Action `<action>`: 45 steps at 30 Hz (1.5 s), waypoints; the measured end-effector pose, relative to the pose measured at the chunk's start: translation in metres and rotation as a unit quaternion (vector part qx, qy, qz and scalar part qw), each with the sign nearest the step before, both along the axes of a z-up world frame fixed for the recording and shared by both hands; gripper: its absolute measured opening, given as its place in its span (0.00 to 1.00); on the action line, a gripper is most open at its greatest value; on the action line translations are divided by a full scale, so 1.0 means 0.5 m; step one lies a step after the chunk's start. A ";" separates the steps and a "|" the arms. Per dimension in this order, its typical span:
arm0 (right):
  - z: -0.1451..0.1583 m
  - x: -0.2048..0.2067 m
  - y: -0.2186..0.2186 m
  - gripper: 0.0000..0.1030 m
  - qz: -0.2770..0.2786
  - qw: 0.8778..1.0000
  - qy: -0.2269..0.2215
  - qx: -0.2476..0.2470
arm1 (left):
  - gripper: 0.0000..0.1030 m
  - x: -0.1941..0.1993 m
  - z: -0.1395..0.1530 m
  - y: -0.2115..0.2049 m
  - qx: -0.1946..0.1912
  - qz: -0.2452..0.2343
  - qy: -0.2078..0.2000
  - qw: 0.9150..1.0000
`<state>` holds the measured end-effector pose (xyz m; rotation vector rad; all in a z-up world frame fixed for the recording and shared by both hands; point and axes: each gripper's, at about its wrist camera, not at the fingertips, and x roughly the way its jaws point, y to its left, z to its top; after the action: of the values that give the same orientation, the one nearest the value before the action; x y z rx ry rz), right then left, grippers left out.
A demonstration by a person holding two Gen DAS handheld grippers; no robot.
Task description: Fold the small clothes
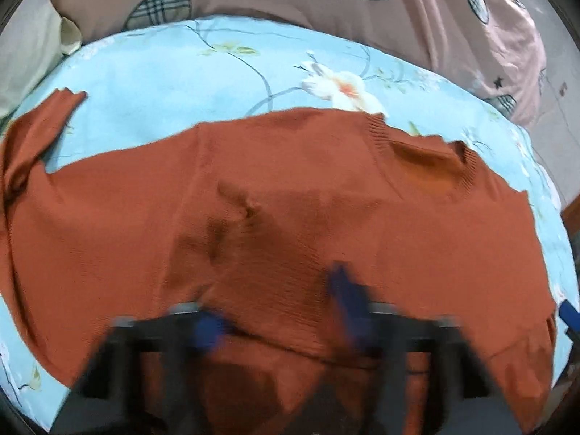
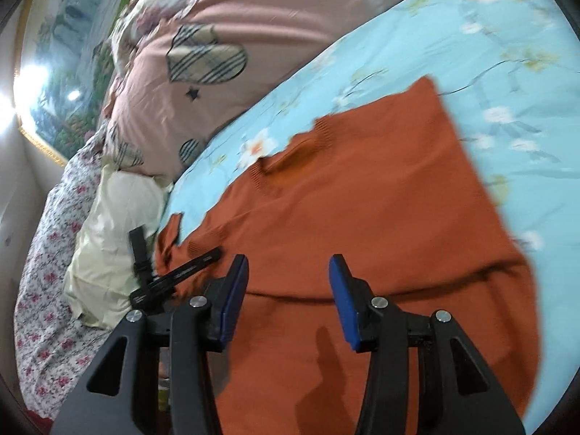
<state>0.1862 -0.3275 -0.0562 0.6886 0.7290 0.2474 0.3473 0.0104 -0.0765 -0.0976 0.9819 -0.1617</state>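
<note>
The rust-orange sweater point(image 1: 290, 199) lies spread on the blue floral bedsheet point(image 1: 181, 65), collar at the far side. The left gripper point(image 1: 279, 311) reaches low over its near hem, blurred, blue fingers apart with knit bunched between them. The right gripper point(image 2: 288, 290) hovers above the sweater, fingers wide apart, holding nothing. A pink quilt point(image 2: 224, 29) is heaped beyond.

Left gripper point(image 1: 279, 311) motion-blurred, sweater point(image 1: 290, 217) draped over its fingers hiding the grip; sweater hem cut off at bottom edge in both views.
</note>
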 end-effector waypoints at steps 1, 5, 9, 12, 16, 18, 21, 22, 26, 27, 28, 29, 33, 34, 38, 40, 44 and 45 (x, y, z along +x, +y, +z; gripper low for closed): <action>0.000 -0.005 -0.019 0.46 -0.015 1.000 0.003 -0.010 | 0.07 -0.005 0.003 0.010 -0.019 -0.007 -0.003 1.000; -0.005 -0.004 -0.095 0.46 -0.076 0.996 0.021 -0.051 | 0.07 -0.064 0.033 0.045 -0.042 -0.011 -0.040 0.998; -0.023 0.050 -0.139 0.46 -0.091 0.991 0.052 -0.080 | 0.08 -0.075 0.014 0.053 -0.045 -0.015 -0.025 0.999; -0.037 0.107 -0.152 0.46 -0.086 0.987 0.067 -0.119 | 0.09 -0.075 0.006 0.050 -0.037 -0.013 -0.015 0.999; -0.080 0.167 -0.161 0.46 -0.063 0.985 0.099 -0.128 | 0.08 -0.079 0.010 0.063 -0.050 -0.002 -0.028 0.998; -0.083 0.179 -0.151 0.41 -0.048 0.983 0.095 -0.148 | 0.08 -0.084 0.005 0.060 -0.042 -0.004 -0.027 0.999; -0.057 0.166 -0.157 0.11 -0.047 0.987 0.079 -0.130 | 0.07 -0.090 0.011 0.047 -0.028 -0.011 -0.031 0.999; -0.036 0.156 -0.159 0.10 -0.056 0.986 0.063 -0.141 | 0.07 -0.091 0.019 0.042 -0.027 -0.013 -0.033 0.999; -0.037 0.156 -0.161 0.10 -0.067 0.982 0.071 -0.160 | 0.07 -0.101 0.043 0.039 -0.048 -0.029 -0.040 0.998; -0.049 0.162 -0.156 0.10 -0.065 0.980 0.084 -0.168 | 0.07 -0.101 0.042 0.035 -0.043 -0.029 -0.040 0.998; -0.063 0.167 -0.151 0.11 -0.061 0.978 0.098 -0.176 | 0.07 -0.099 0.035 0.030 -0.031 -0.028 -0.038 0.998; -0.068 0.166 -0.150 0.12 -0.063 0.977 0.102 -0.178 | 0.07 -0.097 0.026 0.029 -0.027 -0.027 -0.033 0.999; -0.034 0.127 -0.146 0.19 -0.106 0.971 0.098 -0.190 | 0.10 -0.102 0.000 0.049 -0.042 -0.023 -0.009 0.999; -0.020 0.113 -0.138 0.19 -0.107 0.973 0.086 -0.187 | 0.13 -0.107 0.001 0.054 -0.037 -0.022 -0.011 0.999; 0.013 0.064 -0.083 0.27 -0.065 0.984 0.042 -0.161 | 0.26 -0.135 0.019 0.073 -0.021 -0.016 -0.021 0.999; 0.013 0.052 -0.041 0.32 -0.029 0.988 0.034 -0.146 | 0.38 -0.158 0.035 0.095 0.000 -0.006 -0.038 0.999; -0.012 0.048 0.035 0.32 0.031 0.992 0.041 -0.119 | 0.50 -0.167 0.059 0.180 0.019 0.036 -0.050 0.998; -0.019 0.048 0.056 0.32 0.047 0.991 0.044 -0.114 | 0.50 -0.160 0.062 0.204 0.021 0.050 -0.050 0.997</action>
<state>0.2101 -0.2998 -0.0656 0.4514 0.8613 0.2169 0.2671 0.1123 -0.0453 -0.0992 0.8790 -0.0525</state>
